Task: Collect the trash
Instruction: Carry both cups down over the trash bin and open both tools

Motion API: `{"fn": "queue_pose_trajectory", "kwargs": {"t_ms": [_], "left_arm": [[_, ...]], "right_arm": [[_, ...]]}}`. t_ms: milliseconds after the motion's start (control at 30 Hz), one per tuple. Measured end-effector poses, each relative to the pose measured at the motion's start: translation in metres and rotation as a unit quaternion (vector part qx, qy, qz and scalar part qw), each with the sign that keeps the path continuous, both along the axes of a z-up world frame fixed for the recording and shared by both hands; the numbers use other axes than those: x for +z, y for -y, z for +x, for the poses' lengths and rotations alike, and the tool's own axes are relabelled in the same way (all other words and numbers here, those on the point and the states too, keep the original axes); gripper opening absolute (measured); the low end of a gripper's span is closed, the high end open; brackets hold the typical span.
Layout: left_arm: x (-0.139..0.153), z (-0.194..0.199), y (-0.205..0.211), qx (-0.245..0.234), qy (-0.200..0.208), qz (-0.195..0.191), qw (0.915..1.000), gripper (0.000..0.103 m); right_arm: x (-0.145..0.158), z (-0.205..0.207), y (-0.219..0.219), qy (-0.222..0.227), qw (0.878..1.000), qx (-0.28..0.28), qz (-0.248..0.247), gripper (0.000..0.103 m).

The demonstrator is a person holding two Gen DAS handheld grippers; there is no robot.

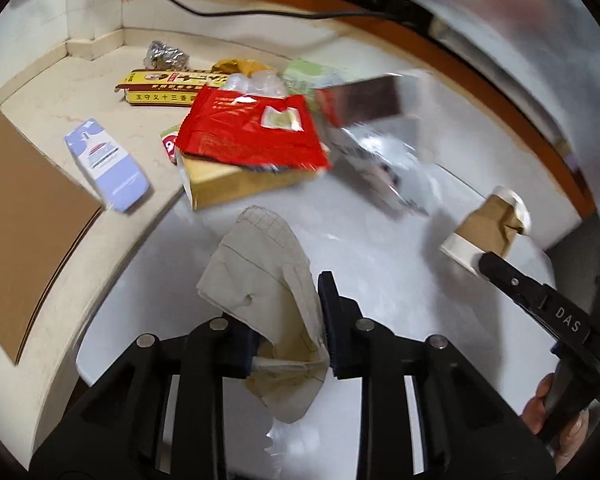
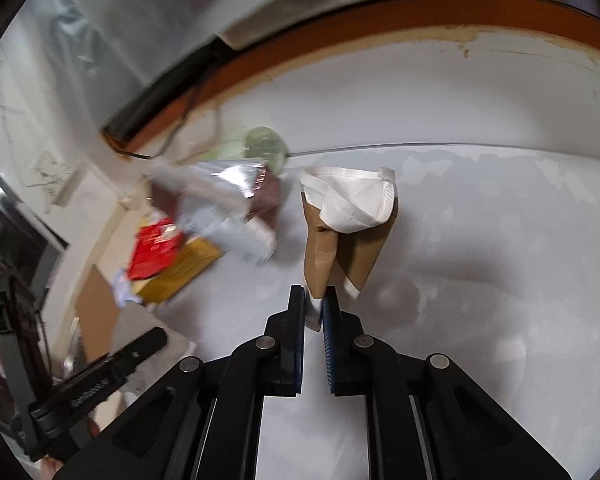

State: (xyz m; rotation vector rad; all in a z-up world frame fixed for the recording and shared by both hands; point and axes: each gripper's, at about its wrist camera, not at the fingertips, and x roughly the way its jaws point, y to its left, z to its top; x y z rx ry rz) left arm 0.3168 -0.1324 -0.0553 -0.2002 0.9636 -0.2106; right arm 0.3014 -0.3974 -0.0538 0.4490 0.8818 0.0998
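Trash is in both claws: the left claw (image 1: 288, 340) is clenched on a crumpled beige wrapper (image 1: 260, 280), the right claw (image 2: 314, 308) on a squashed paper cup (image 2: 348, 232). More litter (image 1: 256, 132) lies ahead on the surface (image 1: 380, 264). Pick-up looks done; next, probably, carry both to a bin.
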Motion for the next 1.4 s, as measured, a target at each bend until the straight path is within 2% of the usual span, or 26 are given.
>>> {"fn": "queue_pose_trajectory", "kwargs": {"t_ms": [167,300,433,633,800,900,1067,1233,1400], "left_arm": [[0.025,-0.062,-0.008,-0.024,0.041,-0.010,0.9988,0.022],[0.037,-0.114,-0.025,-0.034,0.062,-0.020,0.9973,0.022],[0.042,-0.165,-0.039,-0.037,0.080,-0.010,0.9961,0.022],[0.036,-0.239,-0.071,-0.036,0.094,-0.014,0.9949,0.022],[0.017,-0.276,-0.092,-0.028,0.089,0.000,0.9956,0.022],[0.000,-0.288,-0.099,-0.021,0.083,0.013,0.9962,0.022],[-0.043,-0.306,-0.110,-0.009,0.063,0.029,0.9975,0.022],[-0.090,-0.304,-0.106,-0.011,0.037,0.054,0.9978,0.022],[-0.155,-0.285,-0.108,-0.006,-0.021,0.060,0.9980,0.022]], "right_arm": [[0.019,-0.063,-0.014,0.034,0.999,0.010,0.025,0.008],[0.029,-0.121,-0.045,0.063,0.998,0.024,0.020,0.008],[0.032,-0.176,-0.080,0.080,0.996,0.046,0.007,0.008],[0.031,-0.259,-0.124,0.087,0.991,0.095,-0.035,0.008],[0.018,-0.321,-0.164,0.098,0.982,0.144,-0.071,0.008],[-0.001,-0.348,-0.184,0.093,0.978,0.169,-0.085,0.008],[-0.054,-0.361,-0.205,0.046,0.973,0.203,-0.100,0.008],[-0.119,-0.353,-0.207,-0.012,0.969,0.228,-0.090,0.008],[-0.182,-0.323,-0.206,-0.066,0.964,0.242,-0.087,0.008]]}}
